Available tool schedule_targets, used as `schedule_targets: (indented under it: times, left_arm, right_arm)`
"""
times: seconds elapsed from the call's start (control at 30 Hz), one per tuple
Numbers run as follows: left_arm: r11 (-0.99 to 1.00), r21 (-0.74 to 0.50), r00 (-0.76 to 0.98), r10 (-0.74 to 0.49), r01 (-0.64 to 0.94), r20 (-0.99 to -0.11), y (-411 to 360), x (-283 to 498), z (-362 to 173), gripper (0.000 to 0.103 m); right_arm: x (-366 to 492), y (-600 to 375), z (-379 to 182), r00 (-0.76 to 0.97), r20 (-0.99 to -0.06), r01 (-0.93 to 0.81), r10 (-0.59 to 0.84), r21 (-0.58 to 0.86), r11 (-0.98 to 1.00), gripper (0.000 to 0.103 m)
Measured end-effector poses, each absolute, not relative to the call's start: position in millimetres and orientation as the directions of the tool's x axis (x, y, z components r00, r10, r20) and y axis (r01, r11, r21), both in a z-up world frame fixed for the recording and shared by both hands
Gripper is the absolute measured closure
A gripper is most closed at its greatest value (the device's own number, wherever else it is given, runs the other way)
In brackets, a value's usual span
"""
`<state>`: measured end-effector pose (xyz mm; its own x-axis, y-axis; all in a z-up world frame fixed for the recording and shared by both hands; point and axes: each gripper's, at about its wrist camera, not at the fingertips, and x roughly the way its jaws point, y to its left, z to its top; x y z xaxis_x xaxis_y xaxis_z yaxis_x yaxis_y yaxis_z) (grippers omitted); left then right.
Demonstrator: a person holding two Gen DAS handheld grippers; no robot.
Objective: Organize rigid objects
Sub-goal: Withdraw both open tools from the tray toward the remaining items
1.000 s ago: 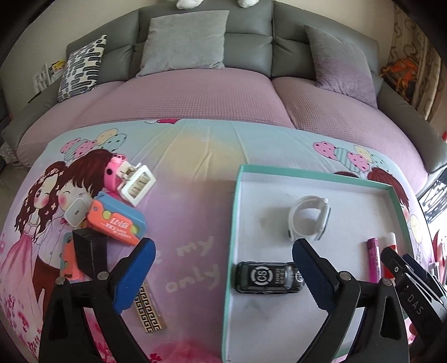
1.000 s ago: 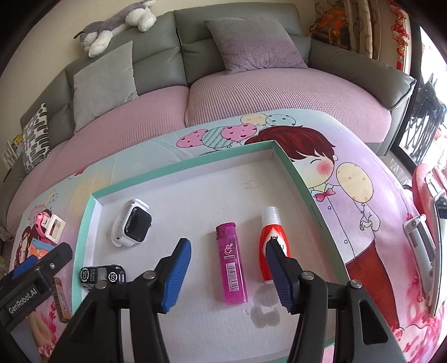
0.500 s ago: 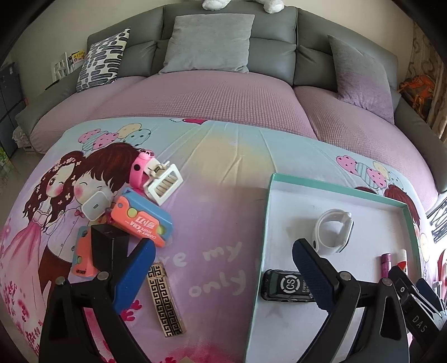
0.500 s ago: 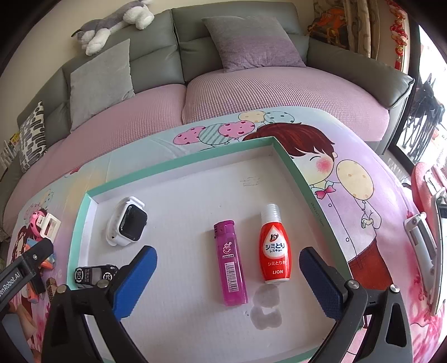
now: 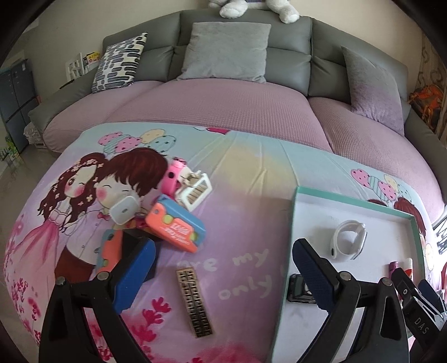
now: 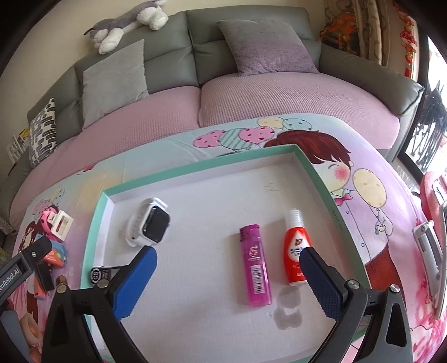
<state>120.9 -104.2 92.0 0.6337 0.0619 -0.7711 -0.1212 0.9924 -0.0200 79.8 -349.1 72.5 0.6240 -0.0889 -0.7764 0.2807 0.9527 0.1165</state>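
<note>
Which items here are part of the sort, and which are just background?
Job: tray, white watch, purple lighter, red bottle, black toy car, loose pile, patterned bar.

Background: sofa, cushions, plush toy.

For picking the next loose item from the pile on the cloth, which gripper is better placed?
Left. The left gripper is open near the pile, with the gold-patterned flat bar between its fingers. The open right gripper hovers over the teal-rimmed tray.
</note>
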Motion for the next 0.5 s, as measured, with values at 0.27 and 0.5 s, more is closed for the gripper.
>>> schedule_targets:
  times: [0.27, 0.5]
  left_arm:
    - [0.977, -0.006, 0.626, 0.131, -0.212, -0.769, -62, 109, 95, 0.004]
    - [0.956, -0.063, 0.628, 0.138, -0.287, -0.766, -24, 100, 98, 0.004]
  right_arm:
    - [86, -309, 75, 0.643, -0.766, 0.18, -0.016, 0.131, 0.975, 0.0]
    - [91, -267, 73, 0.64, -0.768, 0.095, 0.017, 0.102, 0.99, 0.0]
